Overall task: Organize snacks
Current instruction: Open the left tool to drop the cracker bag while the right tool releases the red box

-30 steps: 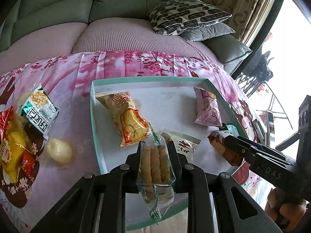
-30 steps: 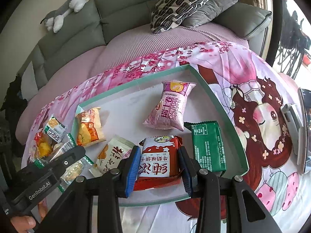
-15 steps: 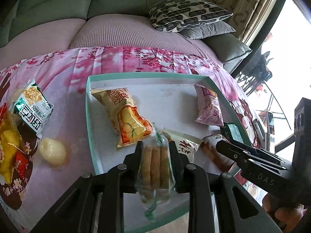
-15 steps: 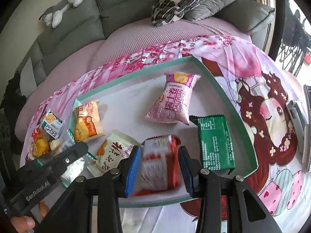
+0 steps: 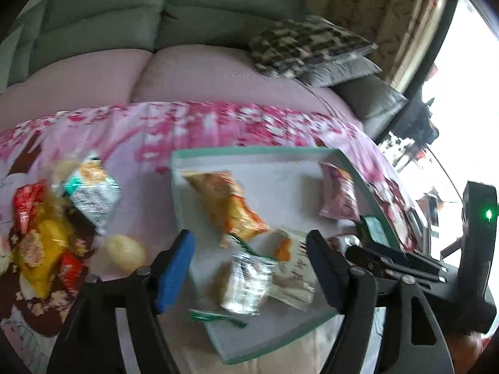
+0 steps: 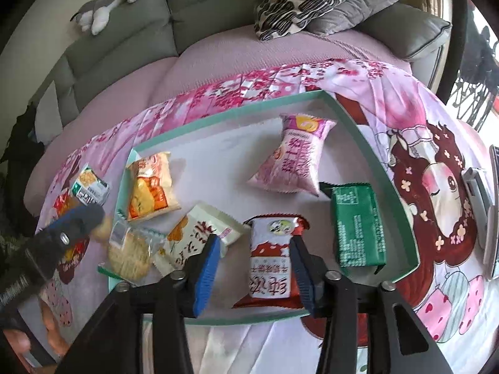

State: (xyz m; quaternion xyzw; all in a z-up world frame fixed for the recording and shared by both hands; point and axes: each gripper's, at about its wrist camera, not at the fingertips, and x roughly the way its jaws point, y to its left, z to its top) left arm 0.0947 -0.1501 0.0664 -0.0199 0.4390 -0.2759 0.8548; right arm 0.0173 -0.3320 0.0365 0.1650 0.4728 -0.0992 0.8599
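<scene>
Left gripper [image 5: 249,268] has just been opening, its clear biscuit pack [image 5: 246,283] lying free on the tray [image 5: 280,342]. Right gripper [image 6: 254,268] (likewise opening) straddles the red packet [image 6: 271,261], unpinched: both deposited deliberately.

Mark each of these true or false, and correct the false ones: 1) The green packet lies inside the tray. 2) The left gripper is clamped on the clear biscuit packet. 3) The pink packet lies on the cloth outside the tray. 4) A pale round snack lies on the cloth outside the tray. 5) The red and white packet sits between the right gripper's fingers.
1) True: the green packet lies in the tray, near its right wall.
2) False: the left gripper stands wide open, its jaws having just been opening; the clear biscuit packet lies loose in the tray between them.
3) False: the pink packet lies inside the tray.
4) True: the pale round snack lies on the cloth, left of the tray.
5) True: the red and white packet sits between the right gripper's fingers.
</scene>
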